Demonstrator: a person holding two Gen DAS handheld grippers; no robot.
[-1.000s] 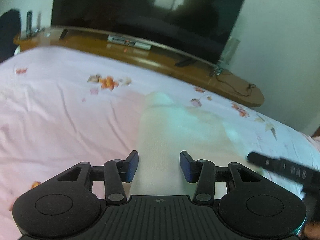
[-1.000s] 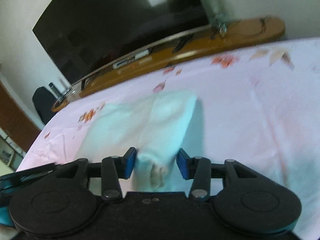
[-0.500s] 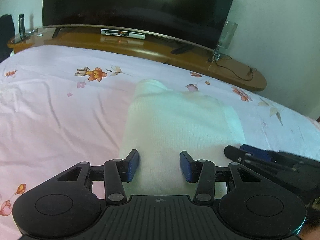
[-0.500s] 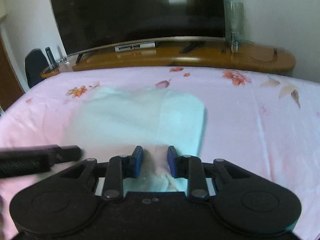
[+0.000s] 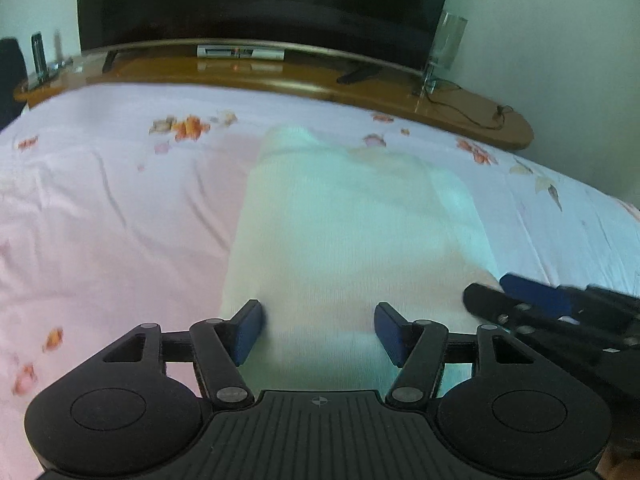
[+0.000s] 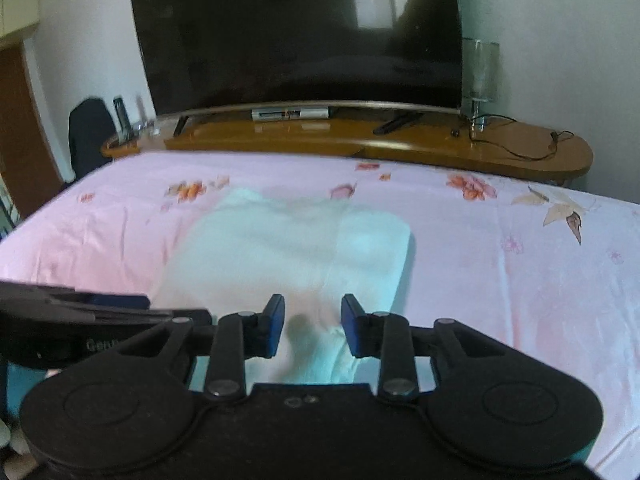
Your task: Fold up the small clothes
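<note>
A pale white folded garment (image 5: pixel 352 220) lies flat on the pink flowered bed sheet (image 5: pixel 100 220). My left gripper (image 5: pixel 318 312) hovers over its near edge on the left side. Its jaws are opening, with cloth under the gap and the pads clear of it. In the right wrist view the same garment (image 6: pixel 288 248) spreads ahead. My right gripper (image 6: pixel 312 304) sits over its near right part, jaws opening a little, with a small bunch of cloth between the fingers and no pad pressing. Each gripper shows in the other's view: the right gripper (image 5: pixel 520 300), the left gripper (image 6: pixel 120 304).
A long wooden TV stand (image 6: pixel 440 144) runs along the far edge of the bed, with a large dark television (image 6: pixel 300 32), a tall glass (image 6: pixel 480 68), a cable (image 6: pixel 520 148) and a remote (image 6: pixel 396 124). A dark chair (image 6: pixel 88 132) stands at the far left.
The left jaws have spread wider over the garment's near edge. The right jaws narrowed, then eased apart slightly, and that gripper rolled level. The garment now lies flatter.
</note>
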